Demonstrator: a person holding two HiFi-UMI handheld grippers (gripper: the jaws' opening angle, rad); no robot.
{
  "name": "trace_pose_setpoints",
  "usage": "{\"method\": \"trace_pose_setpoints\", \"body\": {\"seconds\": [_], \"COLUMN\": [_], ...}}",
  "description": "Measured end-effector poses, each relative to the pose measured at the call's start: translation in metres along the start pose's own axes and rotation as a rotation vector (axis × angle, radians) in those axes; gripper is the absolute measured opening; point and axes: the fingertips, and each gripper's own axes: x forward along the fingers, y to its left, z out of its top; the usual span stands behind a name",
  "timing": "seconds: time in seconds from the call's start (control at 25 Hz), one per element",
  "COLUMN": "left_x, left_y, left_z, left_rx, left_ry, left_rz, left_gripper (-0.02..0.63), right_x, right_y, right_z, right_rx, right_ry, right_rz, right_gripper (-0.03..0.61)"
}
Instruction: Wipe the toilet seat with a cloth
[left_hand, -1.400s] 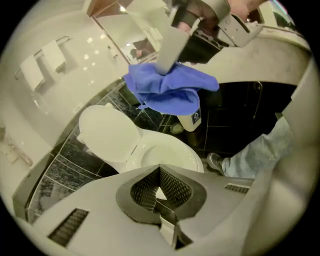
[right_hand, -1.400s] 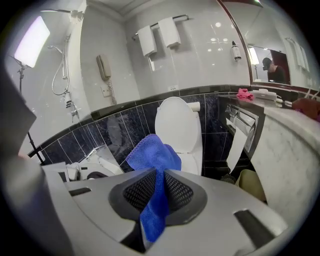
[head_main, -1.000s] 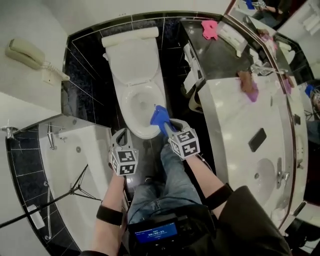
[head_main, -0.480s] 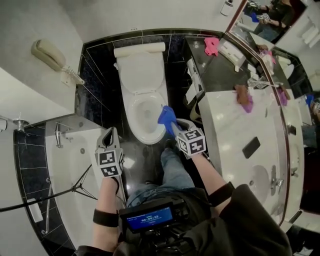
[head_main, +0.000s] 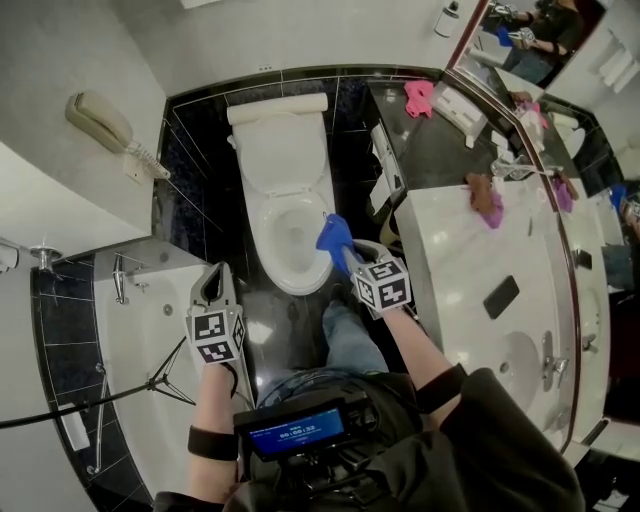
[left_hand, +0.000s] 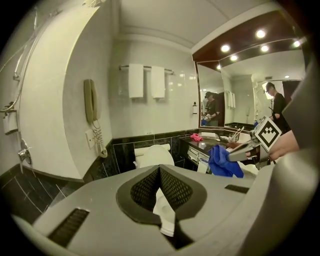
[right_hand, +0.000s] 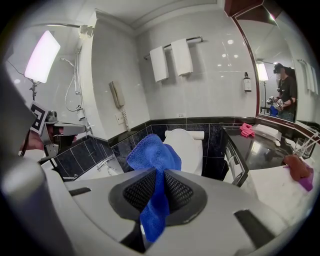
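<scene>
cloth (head_main: 333, 238), blue, pinched between the nearly closed jaws of right gripper (head_main: 343, 252), one end bunched ahead of the pads, the other end hanging behind them. in the head view, set at the right front edge of toilet seat (head_main: 260, 225); contact with the rim not clear. left gripper (head_main: 212, 284), jaws pressed together on nothing, off to the left over dark floor (head_main: 285, 320), beside bathtub (head_main: 135, 330).

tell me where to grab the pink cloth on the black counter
Probably pinch a raised fold near its middle, jaws coming straight down from above: the pink cloth lies crumpled on the flat black counter, so its edges hug the surface.
</scene>
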Motion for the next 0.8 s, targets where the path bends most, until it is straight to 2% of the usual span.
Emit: {"method": "trace_pose_setpoints", "body": {"seconds": [0.48, 0.8], "left_x": [0.0, 0.039], "left_y": [-0.002, -0.002], "left_z": [-0.005, -0.005], "left_rx": [-0.016, -0.022], "left_ry": [0.01, 0.028], "left_rz": [0.009, 0.02], "left_gripper": [0.001, 0.001], "right_x": [0.008, 0.061], "right_y": [0.004, -0.006], "right_z": [-0.002, 0.001], "right_rx": [-0.01, -0.035], "right_ry": [0.018, 0.057], "right_rz": [0.024, 0.088], "right_gripper": [0.072, 0.072]}}
